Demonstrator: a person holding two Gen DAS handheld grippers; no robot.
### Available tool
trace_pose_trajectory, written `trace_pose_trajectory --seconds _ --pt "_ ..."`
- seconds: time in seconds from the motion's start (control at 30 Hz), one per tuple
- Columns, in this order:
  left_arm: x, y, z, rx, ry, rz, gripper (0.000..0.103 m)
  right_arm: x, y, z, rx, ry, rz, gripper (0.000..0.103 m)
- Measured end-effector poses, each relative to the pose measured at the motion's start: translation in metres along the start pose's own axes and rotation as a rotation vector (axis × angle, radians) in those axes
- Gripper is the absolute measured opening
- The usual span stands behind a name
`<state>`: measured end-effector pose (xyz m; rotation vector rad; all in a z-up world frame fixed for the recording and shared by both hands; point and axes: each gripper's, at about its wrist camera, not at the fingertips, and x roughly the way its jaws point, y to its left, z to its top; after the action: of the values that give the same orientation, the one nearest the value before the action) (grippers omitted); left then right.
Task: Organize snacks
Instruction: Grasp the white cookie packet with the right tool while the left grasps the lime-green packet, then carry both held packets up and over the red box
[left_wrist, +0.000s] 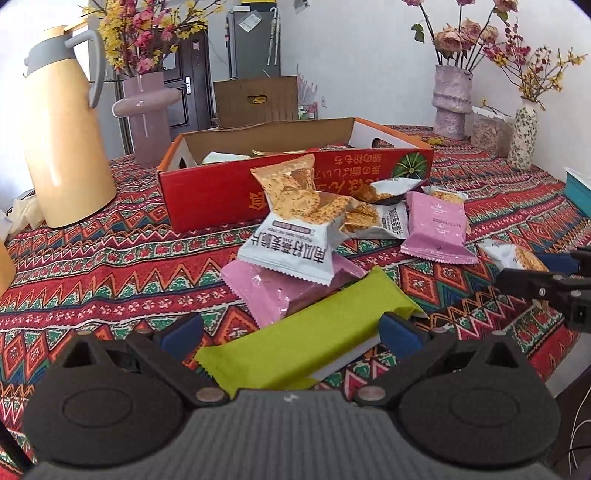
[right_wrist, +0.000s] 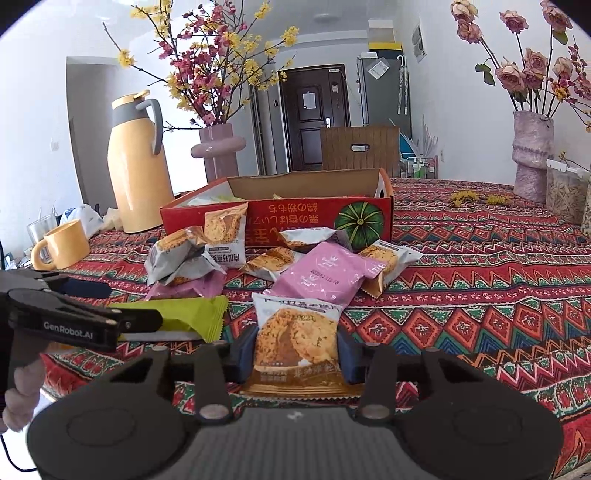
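Right wrist: patterned tablecloth (right_wrist: 480, 295), flower vases (right_wrist: 532, 155), dark door (right_wrist: 314, 122) behind.

The setting is a lived-in home, in a dining or living room. The surface (right_wrist: 480, 280) carries a patterned cloth, a yellow thermos jug (right_wrist: 138, 166), a mug (right_wrist: 66, 243) and flower vases (right_wrist: 532, 155). Behind it stand a panelled entrance door (right_wrist: 314, 118), a refrigerator (right_wrist: 384, 92) and a wooden chair (right_wrist: 358, 147).

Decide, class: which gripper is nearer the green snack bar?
Left. The left gripper straddles the green snack bar; the right gripper, shut on a biscuit packet, sits off to its side.
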<state>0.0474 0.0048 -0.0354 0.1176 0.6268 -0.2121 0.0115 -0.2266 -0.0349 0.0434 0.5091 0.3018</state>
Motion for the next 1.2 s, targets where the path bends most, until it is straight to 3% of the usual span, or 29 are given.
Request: trace_pose_trajectory --seconds 0.07,0.27,0.33,0.43,0.67,0.7,0.8,1.2 --pt "0.003 -0.004 -0.002 0.002 0.02 0.009 0.1 -0.003 -0.003 0.001 0.007 -0.008 -0.008 0.043" --pt "-0.007 -0.018 -0.009 -0.003 0.043 -0.025 0.072 -0.011 -0.014 0.002 0.024 -0.03 -0.036 0.043" --pt "-0.013 -0.025 -0.01 0.0 0.051 -0.054 0.057 -0.012 -0.017 0.002 0.031 -0.034 -0.045 0.043" --pt "-0.018 -0.039 -0.007 0.021 0.059 -0.101 0.044 -0.013 -0.02 0.001 0.039 -0.037 -0.053 0.043" --pt "-0.003 -0.058 0.001 0.034 0.077 -0.08 0.047 -0.015 -0.026 0.0 0.049 -0.039 -0.055 0.044" --pt "-0.003 -0.059 0.002 0.03 0.077 -0.08 0.041 -0.015 -0.027 0.0 0.052 -0.039 -0.056 0.044" --pt "-0.006 -0.061 0.002 0.028 0.072 -0.075 0.037 -0.014 -0.03 -0.001 0.061 -0.039 -0.061 0.044" --pt "-0.034 -0.063 0.016 0.033 -0.01 -0.071 0.036 -0.014 -0.026 0.002 0.058 -0.047 -0.055 0.044"
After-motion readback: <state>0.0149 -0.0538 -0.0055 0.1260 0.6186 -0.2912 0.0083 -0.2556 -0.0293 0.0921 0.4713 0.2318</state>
